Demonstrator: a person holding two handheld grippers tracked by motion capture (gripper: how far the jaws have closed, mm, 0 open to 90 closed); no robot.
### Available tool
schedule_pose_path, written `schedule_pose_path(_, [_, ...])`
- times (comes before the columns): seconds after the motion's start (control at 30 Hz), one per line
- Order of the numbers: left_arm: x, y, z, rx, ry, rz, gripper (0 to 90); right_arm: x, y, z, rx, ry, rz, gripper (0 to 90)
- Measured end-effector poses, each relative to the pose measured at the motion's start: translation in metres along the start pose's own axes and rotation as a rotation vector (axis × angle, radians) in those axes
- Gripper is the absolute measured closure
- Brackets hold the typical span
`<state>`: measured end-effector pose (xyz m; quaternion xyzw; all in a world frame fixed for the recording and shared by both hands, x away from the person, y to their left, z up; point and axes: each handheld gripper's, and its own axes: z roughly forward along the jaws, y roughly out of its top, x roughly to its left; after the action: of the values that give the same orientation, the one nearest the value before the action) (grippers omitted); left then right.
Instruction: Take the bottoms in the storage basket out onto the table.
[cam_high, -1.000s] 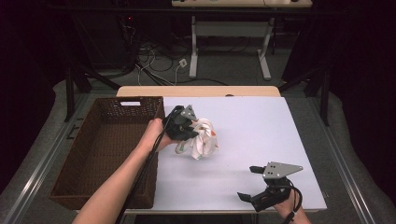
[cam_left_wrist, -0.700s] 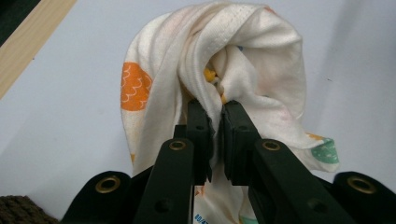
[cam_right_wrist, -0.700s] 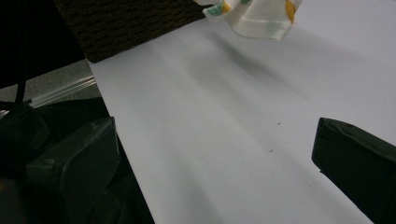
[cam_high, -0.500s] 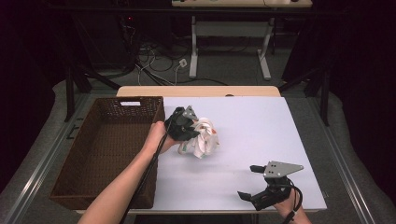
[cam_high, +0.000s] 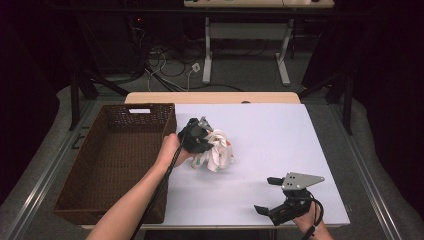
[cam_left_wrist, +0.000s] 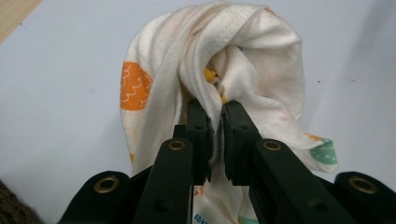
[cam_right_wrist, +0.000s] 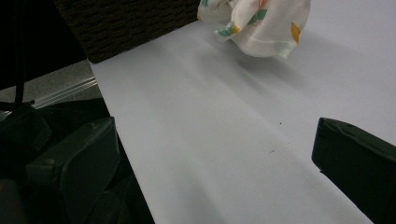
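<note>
A crumpled white cloth (cam_high: 219, 153) with orange and green prints hangs bunched just above the white table, right beside the basket. My left gripper (cam_high: 201, 141) is shut on a fold of it; in the left gripper view the cloth (cam_left_wrist: 243, 51) is pinched between the two pads (cam_left_wrist: 200, 122), gripper (cam_left_wrist: 215, 109). My right gripper (cam_high: 265, 195) rests near the table's front right edge, apart from the cloth, jaws wide open and nothing between them. In the right gripper view the cloth (cam_right_wrist: 261, 21) lies far ahead of the open gripper (cam_right_wrist: 215, 154).
A brown wicker basket (cam_high: 80, 165) stands along the table's left side, seemingly with nothing inside; its wall (cam_right_wrist: 135, 18) shows in the right gripper view. The white table top (cam_high: 270, 135) spreads to the right. Desk legs and cables lie on the floor beyond.
The left gripper has sunk slightly toward the table with the cloth still in it. The right gripper has stayed where it was.
</note>
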<state>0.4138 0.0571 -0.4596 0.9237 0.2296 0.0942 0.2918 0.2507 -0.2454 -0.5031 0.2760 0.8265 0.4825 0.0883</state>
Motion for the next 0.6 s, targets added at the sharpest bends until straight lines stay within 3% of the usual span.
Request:
schedule_pose_path(0.13, [-0.001,0.001,0.006,0.024,-0.011,-0.026,82.0,0.001,0.0,0.0,-0.004,-0.004,0.0,0.4])
schedule_pose_path(0.27, [-0.003,0.002,0.012,0.064,-0.009,-0.023,81.3,0.002,0.0,-0.001,0.002,0.003,0.001,0.4])
schedule_pose_path(0.33, [-0.003,0.001,0.013,0.062,-0.007,-0.027,80.6,0.002,0.0,-0.001,-0.003,0.003,-0.001,0.4])
schedule_pose_path(0.37, [-0.004,0.002,0.013,0.064,-0.003,-0.028,77.6,0.003,0.001,-0.001,-0.004,0.006,-0.001,0.4])
schedule_pose_path(0.4, [-0.004,0.003,0.011,0.064,0.007,-0.047,65.4,0.003,0.001,-0.001,-0.004,0.006,-0.003,0.4])
schedule_pose_path(0.47, [-0.004,0.004,0.008,0.05,0.005,-0.064,54.3,0.004,0.001,0.0,-0.009,0.008,-0.002,0.4])
schedule_pose_path(0.53, [-0.004,0.005,0.005,0.039,0.005,-0.079,51.6,0.004,0.002,0.0,-0.008,0.01,-0.003,0.4])
schedule_pose_path(0.6, [-0.005,0.005,0.002,0.038,0.008,-0.088,43.3,0.004,0.002,0.001,-0.01,0.013,-0.004,0.4])
